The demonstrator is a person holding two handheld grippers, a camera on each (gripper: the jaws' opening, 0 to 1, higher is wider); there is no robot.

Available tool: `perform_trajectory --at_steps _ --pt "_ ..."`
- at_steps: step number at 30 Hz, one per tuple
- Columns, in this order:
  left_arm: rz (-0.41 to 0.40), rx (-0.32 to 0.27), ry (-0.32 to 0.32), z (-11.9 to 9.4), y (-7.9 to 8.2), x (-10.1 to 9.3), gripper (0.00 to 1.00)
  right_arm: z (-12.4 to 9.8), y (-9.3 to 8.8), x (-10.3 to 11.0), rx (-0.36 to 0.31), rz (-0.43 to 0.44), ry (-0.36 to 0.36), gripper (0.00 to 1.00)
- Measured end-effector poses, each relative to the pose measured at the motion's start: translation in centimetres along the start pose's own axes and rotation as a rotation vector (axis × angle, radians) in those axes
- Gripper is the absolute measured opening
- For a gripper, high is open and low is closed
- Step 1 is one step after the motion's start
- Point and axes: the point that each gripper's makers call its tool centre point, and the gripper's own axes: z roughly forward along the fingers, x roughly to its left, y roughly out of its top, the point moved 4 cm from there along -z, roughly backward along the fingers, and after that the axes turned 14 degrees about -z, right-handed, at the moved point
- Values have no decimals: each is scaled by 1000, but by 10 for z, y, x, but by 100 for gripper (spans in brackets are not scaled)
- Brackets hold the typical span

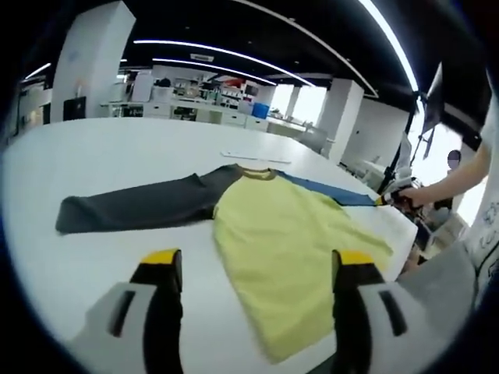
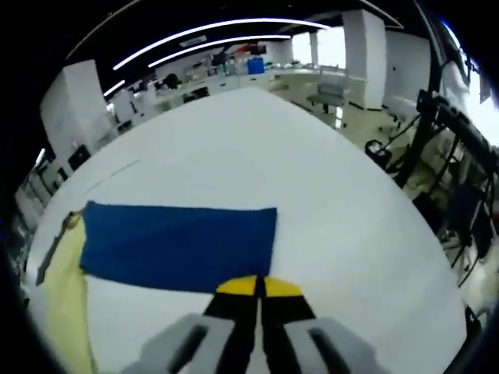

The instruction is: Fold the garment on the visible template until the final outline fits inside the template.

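Grey sleeve (image 1: pixel 136 206) lies flat well ahead and left of the left gripper (image 1: pixel 257 273), whose jaws stand wide with nothing between them. The garment's yellow body (image 1: pixel 292 257) spreads between and just beyond its tips. Further right, the right gripper (image 2: pixel 259 287) is pinched closed on the near edge of the blue sleeve (image 2: pixel 179 245). If that thin hold slips mid-fold, I'd guess the sleeve drops crooked on the white table (image 2: pixel 327 202).

left gripper view low over table (image 1: pixel 93 156), facing garment (image 1: pixel 273 234), right gripper view close above its blue sleeve (image 2: pixel 179 245)
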Motion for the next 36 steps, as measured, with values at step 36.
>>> perform_trajectory --at_steps 36 --pt "-4 -28 -53 6 7 0 76 -26 133 209 -287 -118 463 0"
